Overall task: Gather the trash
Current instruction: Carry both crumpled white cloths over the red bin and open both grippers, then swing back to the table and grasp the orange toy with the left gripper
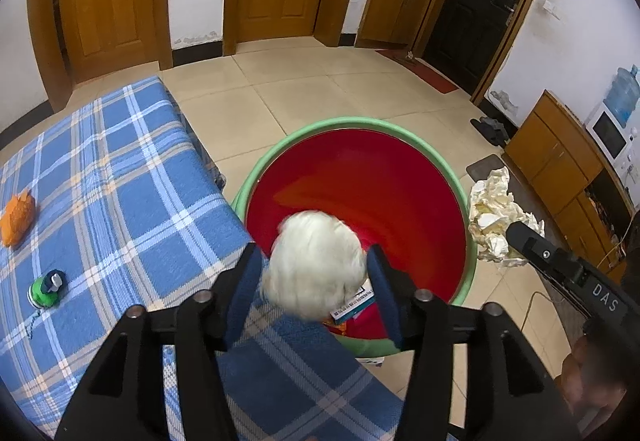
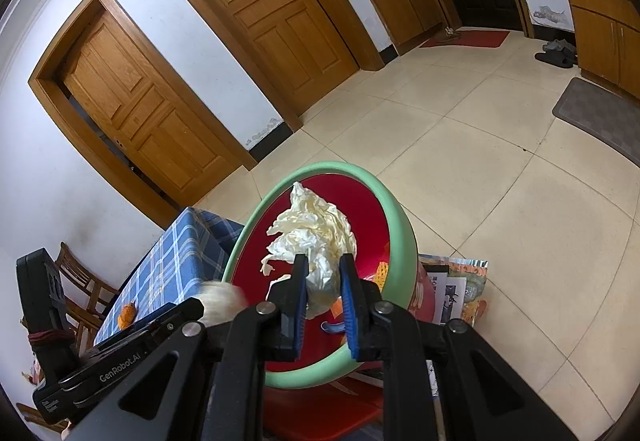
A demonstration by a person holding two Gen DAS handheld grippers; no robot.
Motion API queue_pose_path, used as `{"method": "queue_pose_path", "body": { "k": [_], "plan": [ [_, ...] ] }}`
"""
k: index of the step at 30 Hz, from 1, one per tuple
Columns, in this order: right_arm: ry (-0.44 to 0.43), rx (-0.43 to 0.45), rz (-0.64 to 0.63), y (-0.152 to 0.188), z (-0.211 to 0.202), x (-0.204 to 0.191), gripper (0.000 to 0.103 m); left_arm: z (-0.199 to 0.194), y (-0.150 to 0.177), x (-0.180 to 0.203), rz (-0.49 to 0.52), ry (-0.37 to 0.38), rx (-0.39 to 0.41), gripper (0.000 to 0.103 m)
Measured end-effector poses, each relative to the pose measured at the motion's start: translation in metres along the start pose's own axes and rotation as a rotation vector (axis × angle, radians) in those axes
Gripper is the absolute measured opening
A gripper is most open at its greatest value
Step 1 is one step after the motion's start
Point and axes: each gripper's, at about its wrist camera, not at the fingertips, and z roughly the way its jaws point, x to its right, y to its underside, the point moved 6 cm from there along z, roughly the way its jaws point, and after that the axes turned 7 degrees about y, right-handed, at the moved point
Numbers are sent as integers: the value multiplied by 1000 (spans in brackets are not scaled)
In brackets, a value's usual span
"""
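Note:
A round bin with a green rim [image 1: 340,123] and red inside stands on the floor beside the table. My left gripper [image 1: 314,275] hangs over its near edge, jaws apart, with a blurred white fluffy ball [image 1: 312,241] between the blue pads; no pad visibly presses on it. My right gripper [image 2: 324,265] is shut on a crumpled cream paper wad [image 2: 312,229], held above the bin's rim [image 2: 396,217]. From the left wrist the same paper wad [image 1: 496,217] shows at the bin's right side. A printed box [image 1: 354,307] lies inside the bin.
The table with a blue plaid cloth [image 1: 120,181] carries an orange item [image 1: 18,221] and a small green item [image 1: 46,289]. Printed packets [image 2: 460,289] lie on the floor by the bin. Wooden chair [image 2: 80,281], grey mat [image 2: 600,113], slippers [image 2: 556,53] and a cabinet [image 1: 560,161] stand around.

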Motion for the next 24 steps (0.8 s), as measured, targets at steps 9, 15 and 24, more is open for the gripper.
{"method": "queue_pose_path", "body": {
  "k": [9, 15, 24],
  "plan": [
    [11, -24, -7, 5, 9, 2, 20, -7, 0, -6, -26, -4, 10, 57],
    [18, -47, -1, 10, 17, 5, 30, -12, 5, -14, -63, -4, 12, 57],
    [15, -45, -2, 9, 13, 1, 41, -21, 12, -28, -93, -11, 19, 57]
  ]
}}
